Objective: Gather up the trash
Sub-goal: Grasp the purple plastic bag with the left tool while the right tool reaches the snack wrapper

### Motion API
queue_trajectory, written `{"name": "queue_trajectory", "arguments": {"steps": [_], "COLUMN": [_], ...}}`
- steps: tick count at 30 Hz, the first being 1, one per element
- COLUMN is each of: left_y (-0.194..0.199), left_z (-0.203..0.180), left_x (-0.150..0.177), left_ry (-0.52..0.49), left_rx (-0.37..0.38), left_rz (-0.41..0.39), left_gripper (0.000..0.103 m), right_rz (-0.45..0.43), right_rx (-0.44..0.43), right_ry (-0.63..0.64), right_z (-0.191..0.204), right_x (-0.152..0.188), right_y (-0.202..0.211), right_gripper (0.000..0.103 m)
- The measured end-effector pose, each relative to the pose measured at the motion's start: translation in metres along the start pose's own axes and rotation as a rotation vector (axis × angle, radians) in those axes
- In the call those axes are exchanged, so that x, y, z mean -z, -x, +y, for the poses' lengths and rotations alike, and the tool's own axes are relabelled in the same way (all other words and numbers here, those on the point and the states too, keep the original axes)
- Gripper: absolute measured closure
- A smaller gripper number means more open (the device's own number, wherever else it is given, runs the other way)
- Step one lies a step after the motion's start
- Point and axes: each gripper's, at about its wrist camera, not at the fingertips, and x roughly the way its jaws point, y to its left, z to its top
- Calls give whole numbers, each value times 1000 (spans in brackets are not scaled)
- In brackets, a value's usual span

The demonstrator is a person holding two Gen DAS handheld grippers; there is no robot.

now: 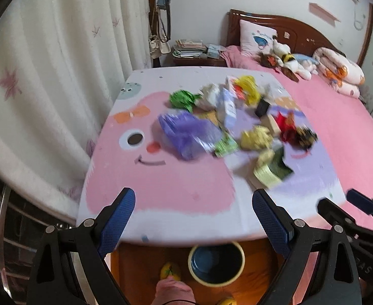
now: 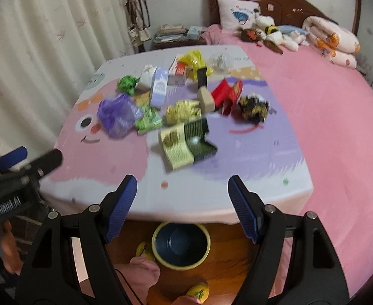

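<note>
A heap of trash lies on the cartoon-print mat (image 1: 161,188) (image 2: 237,185): a purple plastic bag (image 1: 186,132) (image 2: 117,114), a green crumpled wrapper (image 1: 181,98) (image 2: 127,83), a green-and-cream box (image 1: 271,167) (image 2: 186,142), a red pack (image 2: 227,95), a yellow bag (image 1: 247,86) (image 2: 192,59). A dark bin with a yellow rim (image 1: 216,263) (image 2: 181,245) stands on the floor below the mat's near edge. My left gripper (image 1: 194,218) is open over the near edge, holding nothing. My right gripper (image 2: 182,204) is open too, just short of the box.
The mat lies on a pink bed (image 2: 339,132) with a pillow (image 1: 256,38), plush toys (image 2: 270,31) and a rolled quilt (image 2: 331,40) at the headboard. White curtains (image 1: 46,76) hang at the left. A person's feet in yellow slippers (image 2: 198,291) stand by the bin.
</note>
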Motion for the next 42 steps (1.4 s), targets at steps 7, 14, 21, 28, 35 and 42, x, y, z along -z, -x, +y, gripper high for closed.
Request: {"name": "queue_trajectory", "arguments": {"steps": [7,14,21,28,35,42], "left_y": [-66,-149,-215,-270,-306,-323], "left_z": [66,114,101,57,35,27], "left_x": [-66,-98,-126,-134,-129,-128], "left_ry": [60,120,107,110,143,187], "left_rx": [81,180,324,413,349,343], "left_rz": [111,259,403,563,600,599], "left_gripper": [8,8,8,8,10,59], "right_rz": [45,129,184,199,209,221], "right_rx": [52,102,138,163,166,156], "right_ry": [-36,-121,-228,-238,-265,-230], "right_z": [20,34,39,44,43,53], "right_x": [-42,-68,-77,-79,-85,-92], "right_y": [-35,-88,-124,-135,-149,-163], "right_gripper": [35,43,43,43,43,44]}}
